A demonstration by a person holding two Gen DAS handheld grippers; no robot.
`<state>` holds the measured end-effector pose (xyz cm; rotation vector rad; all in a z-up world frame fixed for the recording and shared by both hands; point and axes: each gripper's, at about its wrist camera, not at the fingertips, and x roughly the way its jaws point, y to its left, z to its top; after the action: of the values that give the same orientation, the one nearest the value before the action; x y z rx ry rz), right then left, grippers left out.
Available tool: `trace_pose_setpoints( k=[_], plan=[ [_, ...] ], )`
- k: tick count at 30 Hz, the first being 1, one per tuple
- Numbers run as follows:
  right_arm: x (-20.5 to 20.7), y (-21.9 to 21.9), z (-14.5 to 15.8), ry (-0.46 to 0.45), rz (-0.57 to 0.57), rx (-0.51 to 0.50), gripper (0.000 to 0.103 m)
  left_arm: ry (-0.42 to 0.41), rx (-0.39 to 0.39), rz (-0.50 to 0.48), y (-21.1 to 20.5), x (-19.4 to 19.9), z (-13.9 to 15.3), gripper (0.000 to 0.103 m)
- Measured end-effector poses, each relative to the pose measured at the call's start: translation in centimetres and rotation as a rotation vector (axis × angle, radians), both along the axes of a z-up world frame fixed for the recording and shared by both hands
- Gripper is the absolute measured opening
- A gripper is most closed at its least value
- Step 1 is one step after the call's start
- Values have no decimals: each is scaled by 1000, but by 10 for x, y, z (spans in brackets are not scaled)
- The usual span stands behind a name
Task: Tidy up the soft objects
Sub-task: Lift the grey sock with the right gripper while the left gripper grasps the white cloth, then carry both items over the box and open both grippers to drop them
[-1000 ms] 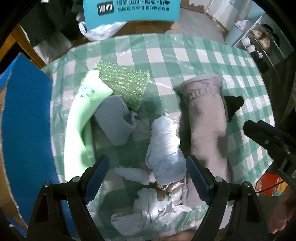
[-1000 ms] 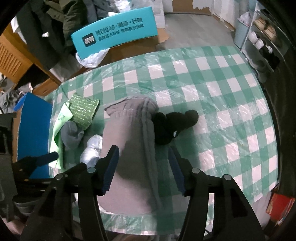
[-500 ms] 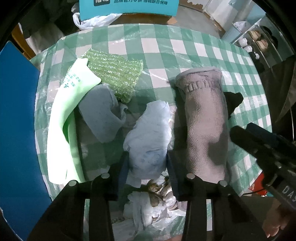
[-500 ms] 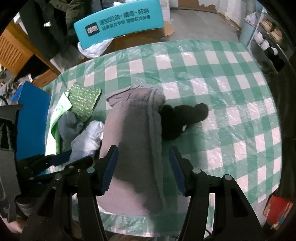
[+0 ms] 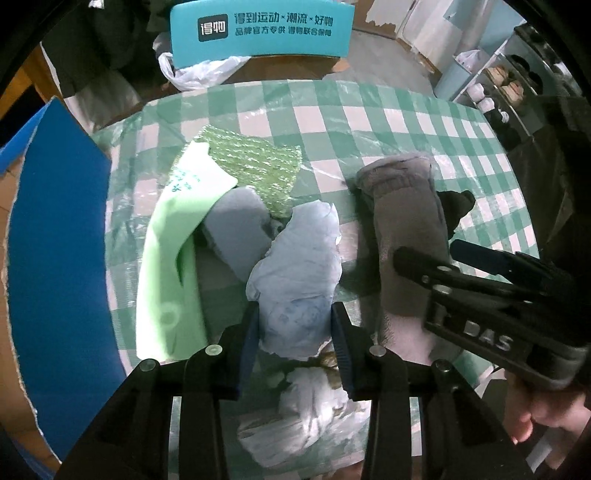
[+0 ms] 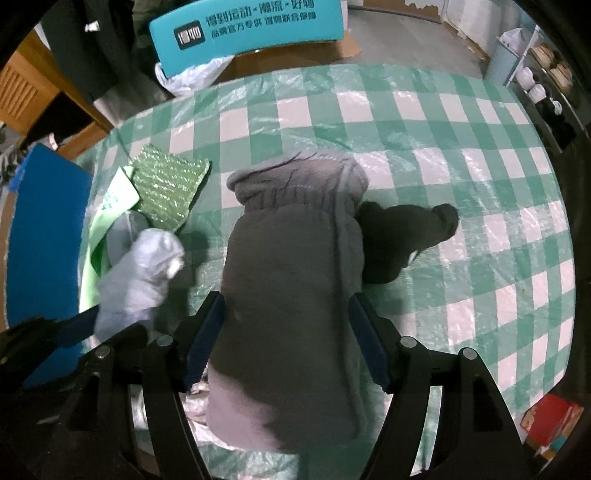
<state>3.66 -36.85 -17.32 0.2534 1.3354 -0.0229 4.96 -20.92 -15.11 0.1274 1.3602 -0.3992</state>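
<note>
My left gripper (image 5: 295,332) is shut on a crumpled pale blue-white cloth (image 5: 299,273) and holds it above the checked table; the cloth also shows in the right wrist view (image 6: 140,266). A long grey knitted piece (image 6: 291,280) lies along the table, also seen in the left wrist view (image 5: 402,229). My right gripper (image 6: 288,328) is open and straddles its near part. A black sock (image 6: 399,236) lies against its right side. A grey cloth (image 5: 236,232), a light green cloth (image 5: 170,258) and a green glittery sponge cloth (image 5: 255,166) lie at the left.
The table has a green-and-white checked plastic cover (image 6: 461,155). A blue board (image 5: 55,240) stands at the left edge. A crumpled white plastic bag (image 5: 310,406) lies at the near edge. A teal box (image 5: 258,33) and a shoe rack (image 5: 509,85) stand beyond the table.
My left gripper closed on the pale cloth and lifted it off the table. My right gripper moved down and forward over the grey knitted piece, still open.
</note>
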Motion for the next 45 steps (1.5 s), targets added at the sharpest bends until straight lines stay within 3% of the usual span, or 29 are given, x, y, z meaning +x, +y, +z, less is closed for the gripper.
trace_pose_setpoints(
  k=[7, 11, 17, 45],
  plan=[
    [3, 17, -13, 17, 41, -104, 69, -13, -7, 4, 14, -1, 6, 38],
    [3, 20, -16, 25, 68, -135, 37, -20, -12, 10, 21, -2, 12, 38],
    [-3, 21, -6, -13, 81, -131, 20, -32, -20, 17, 32, -4, 18, 38],
    [-28, 38, 105, -237, 134, -79, 19, -175, -42, 16, 74, -29, 78, 38]
  ],
)
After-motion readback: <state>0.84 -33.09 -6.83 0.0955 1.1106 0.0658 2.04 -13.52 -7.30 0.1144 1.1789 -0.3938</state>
